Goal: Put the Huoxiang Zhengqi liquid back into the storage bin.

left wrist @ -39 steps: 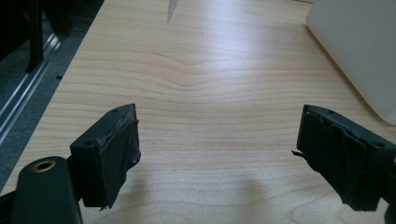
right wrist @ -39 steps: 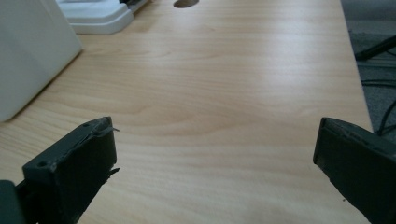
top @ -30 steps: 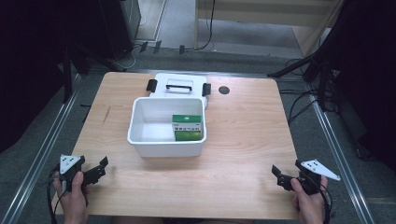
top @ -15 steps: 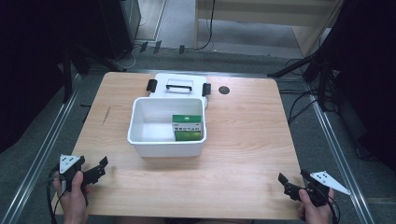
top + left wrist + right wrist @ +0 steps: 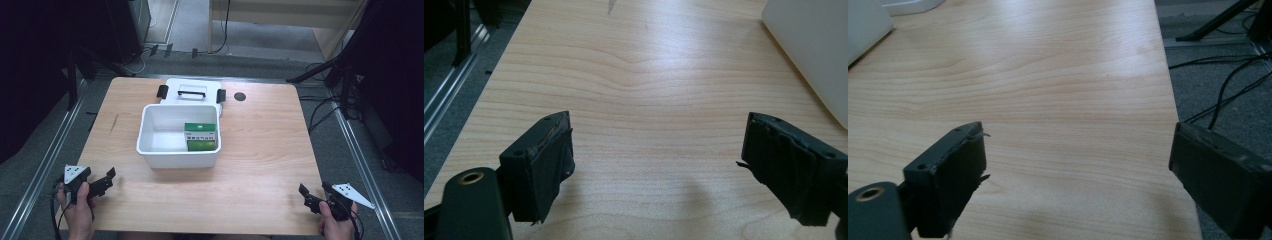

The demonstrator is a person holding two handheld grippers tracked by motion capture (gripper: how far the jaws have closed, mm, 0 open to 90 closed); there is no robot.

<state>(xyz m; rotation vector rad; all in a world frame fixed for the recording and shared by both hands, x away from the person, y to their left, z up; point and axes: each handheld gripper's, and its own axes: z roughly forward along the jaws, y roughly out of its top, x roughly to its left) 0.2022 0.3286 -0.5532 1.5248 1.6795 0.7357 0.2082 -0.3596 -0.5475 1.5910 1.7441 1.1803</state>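
A white open box [image 5: 150,145] stands mid-table, its lid [image 5: 190,91] with a black handle lying behind it. Inside it, at the right, lies a green-and-white carton [image 5: 200,136]. My left gripper [image 5: 105,180] rests at the table's near left corner, held by a hand, open and empty. My right gripper [image 5: 315,195] sits at the near right corner, also open and empty. In the left gripper view, the jaws stand wide apart over bare wood, and the box wall [image 5: 814,50] shows at upper right. In the right gripper view, the jaws are spread near the table's right edge.
The wooden table [image 5: 260,150] has a small black round hole [image 5: 240,96] at the back right. Metal rails [image 5: 45,155] run along both sides. Cables [image 5: 1228,85] lie on the floor to the right. A desk and stands are behind the table.
My right gripper has drawn back toward the near right edge of the table. The left gripper and the box have stayed put.
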